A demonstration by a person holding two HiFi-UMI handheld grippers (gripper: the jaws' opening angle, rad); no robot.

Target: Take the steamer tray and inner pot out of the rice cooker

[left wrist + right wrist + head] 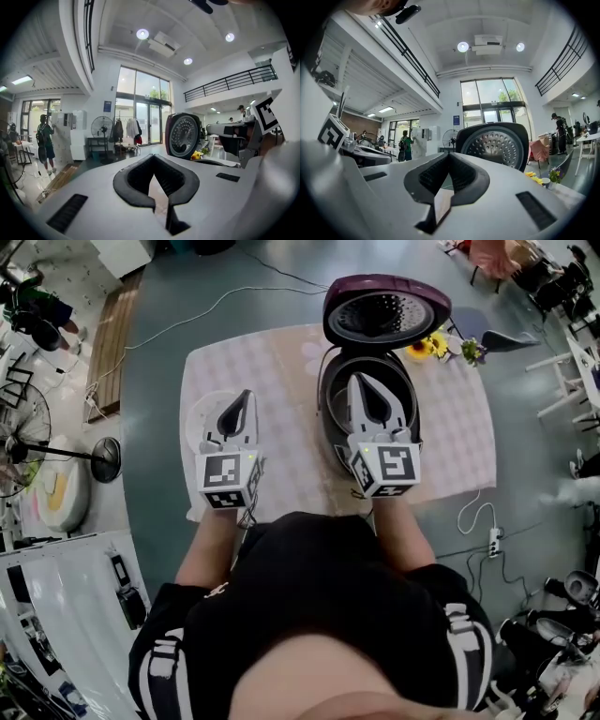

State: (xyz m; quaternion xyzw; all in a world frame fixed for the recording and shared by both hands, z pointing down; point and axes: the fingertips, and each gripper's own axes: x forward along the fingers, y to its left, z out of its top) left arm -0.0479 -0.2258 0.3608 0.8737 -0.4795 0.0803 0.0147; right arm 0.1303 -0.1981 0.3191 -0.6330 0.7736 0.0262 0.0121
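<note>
The purple rice cooker stands on the table with its lid swung up and open. My right gripper hovers over the cooker's open mouth, shut and empty, and hides most of the inside. A grey inner wall shows at the left of the opening. My left gripper is shut and empty above a white round tray-like thing lying on the table left of the cooker. The perforated inside of the lid fills the middle of the right gripper view and appears as the lid in the left gripper view.
The table wears a pale checked cloth. Yellow flowers stand behind the cooker to the right. A floor fan stands left of the table. A white cable and power strip lie on the floor at the right, and chairs beyond.
</note>
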